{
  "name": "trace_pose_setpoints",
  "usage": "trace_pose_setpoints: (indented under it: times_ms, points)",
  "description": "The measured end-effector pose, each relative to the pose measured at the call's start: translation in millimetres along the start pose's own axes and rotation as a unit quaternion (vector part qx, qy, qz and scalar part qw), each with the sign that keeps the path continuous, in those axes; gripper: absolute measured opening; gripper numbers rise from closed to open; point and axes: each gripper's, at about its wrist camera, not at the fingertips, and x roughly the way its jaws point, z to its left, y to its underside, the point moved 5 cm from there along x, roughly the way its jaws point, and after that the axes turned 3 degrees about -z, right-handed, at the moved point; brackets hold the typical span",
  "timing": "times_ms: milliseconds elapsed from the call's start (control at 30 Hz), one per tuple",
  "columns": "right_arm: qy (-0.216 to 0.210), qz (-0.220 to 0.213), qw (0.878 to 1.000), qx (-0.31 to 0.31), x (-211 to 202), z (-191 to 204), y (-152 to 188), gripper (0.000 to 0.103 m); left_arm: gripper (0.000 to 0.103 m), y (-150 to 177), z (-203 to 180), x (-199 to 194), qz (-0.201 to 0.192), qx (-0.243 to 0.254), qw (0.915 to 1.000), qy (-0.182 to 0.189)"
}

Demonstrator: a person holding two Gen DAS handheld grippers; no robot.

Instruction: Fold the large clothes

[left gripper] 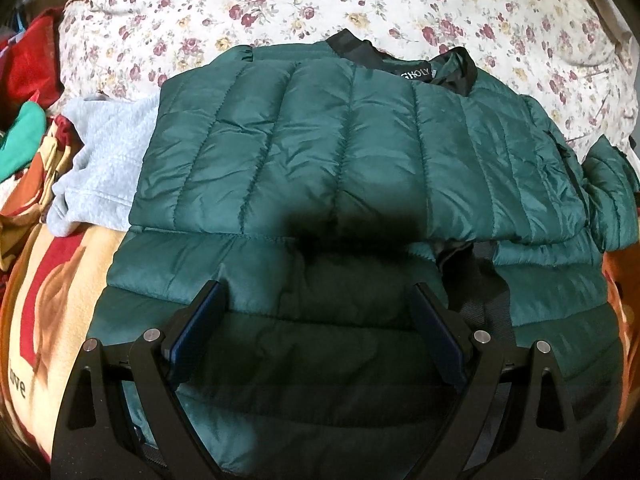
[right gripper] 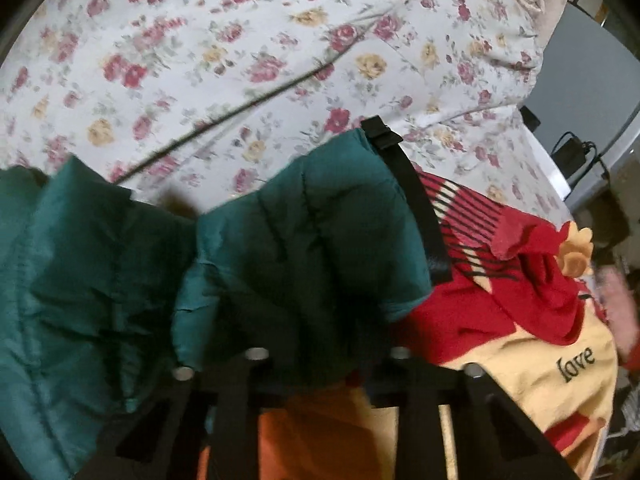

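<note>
A dark green quilted puffer jacket [left gripper: 340, 152] lies on the bed, partly folded, with its black collar [left gripper: 460, 64] at the far side. My left gripper [left gripper: 320, 304] is open and empty, hovering just above the jacket's near part. In the right wrist view a green jacket sleeve [right gripper: 312, 240] with a black cuff [right gripper: 424, 204] drapes over my right gripper [right gripper: 320, 344]. The sleeve hides the fingertips, and the jaws look closed on the fabric, which is lifted off the bed.
A floral bedsheet [left gripper: 360, 4] covers the far side of the bed. A light grey garment [left gripper: 104, 160] lies left of the jacket. A red and yellow blanket with "love" printed [right gripper: 560, 344] lies beneath and right. Piled clothes [left gripper: 28, 80] sit far left.
</note>
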Motion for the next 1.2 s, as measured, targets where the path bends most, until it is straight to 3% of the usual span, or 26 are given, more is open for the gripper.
trace_pose_setpoints:
  times_ms: [133,367,533,567,667,767,867,933,967,1000,1067,1200]
  points:
    - [-0.046,-0.023,0.999,0.007,-27.3,16.0,-6.3,0.014,0.093,-1.9,1.7,-4.2,-0.002,-0.005,1.0000,0.005]
    - [-0.097,-0.076,0.991,-0.045,-89.4,79.6,-26.3,0.012,0.093,-14.3,7.3,-28.5,-0.031,-0.002,0.9995,0.005]
    - [-0.152,-0.115,0.979,-0.076,-129.9,138.2,-22.7,0.007,0.093,-28.1,25.2,-45.4,-0.050,-0.012,0.9987,0.002]
    - [-0.169,-0.120,0.975,-0.082,-138.4,152.2,-20.0,0.001,0.093,-29.7,28.7,-47.5,-0.053,-0.014,0.9985,0.000]
    - [-0.214,-0.125,0.963,-0.103,-158.8,192.1,-8.2,0.000,0.093,-35.8,44.7,-50.8,-0.057,-0.020,0.9981,-0.008]
    - [-0.221,-0.131,0.956,-0.139,-174.2,225.9,-2.9,0.000,0.093,-38.6,62.3,-52.2,-0.060,-0.040,0.9973,-0.017]
    - [-0.234,-0.132,0.954,-0.137,-179.6,242.5,-3.2,0.001,0.093,-37.2,79.4,-54.0,-0.061,-0.067,0.9958,-0.010]
    - [-0.222,-0.136,0.956,-0.133,-175.8,238.2,-8.5,0.007,0.093,-35.4,85.2,-53.3,-0.063,-0.072,0.9954,-0.011]
    - [-0.215,-0.134,0.959,-0.129,-173.0,233.4,-11.0,0.026,0.093,-34.1,87.1,-52.4,-0.062,-0.073,0.9953,-0.011]
    - [-0.206,-0.130,0.962,-0.120,-169.8,223.7,-14.2,0.053,0.093,-33.3,89.0,-50.8,-0.061,-0.076,0.9952,-0.011]
    - [-0.191,-0.125,0.970,-0.087,-160.6,196.3,-22.3,0.073,0.093,-31.3,91.3,-46.6,-0.056,-0.081,0.9951,-0.008]
    - [-0.152,-0.095,0.983,-0.039,-136.0,143.3,-34.9,0.073,0.093,-29.7,90.3,-37.1,-0.046,-0.085,0.9953,-0.003]
